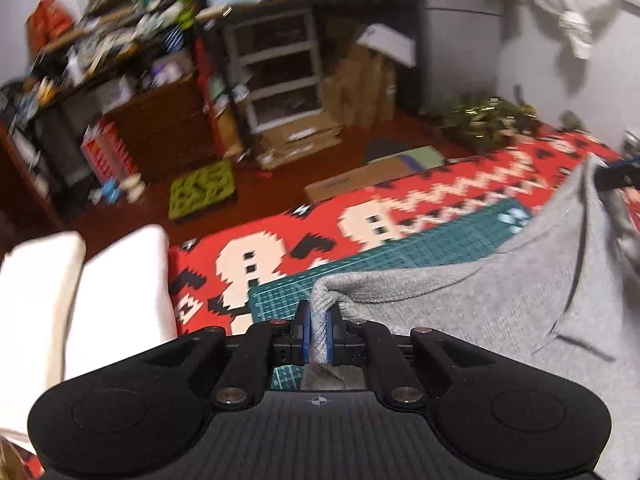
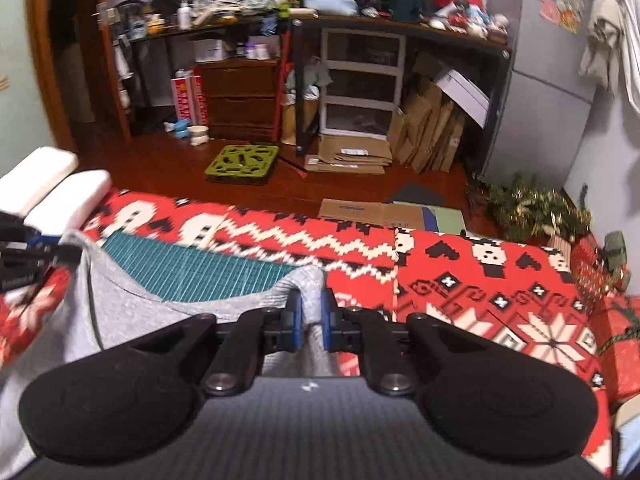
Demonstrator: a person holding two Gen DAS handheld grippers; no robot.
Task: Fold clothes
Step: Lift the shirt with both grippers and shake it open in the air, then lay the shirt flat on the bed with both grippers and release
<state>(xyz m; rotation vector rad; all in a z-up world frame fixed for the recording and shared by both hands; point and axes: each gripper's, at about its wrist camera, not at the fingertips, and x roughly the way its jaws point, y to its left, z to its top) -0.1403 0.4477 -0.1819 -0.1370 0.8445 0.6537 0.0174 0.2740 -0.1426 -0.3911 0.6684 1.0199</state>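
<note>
Grey garment [image 1: 500,300] stretches sideways across our frames, its edge pinched between our left gripper [image 1: 318,336] and right gripper [image 2: 310,320], above the green mat [image 2: 192,268].

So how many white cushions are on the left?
2: one cushion at the far left edge, a second cushion beside it, next to the red blanket. More may be hidden.

Left gripper [image 1: 318,330] is pinching a grey garment's [image 1: 500,304] edge above a green cutting mat [image 1: 400,252] on a red patterned blanket [image 1: 460,188]
</note>
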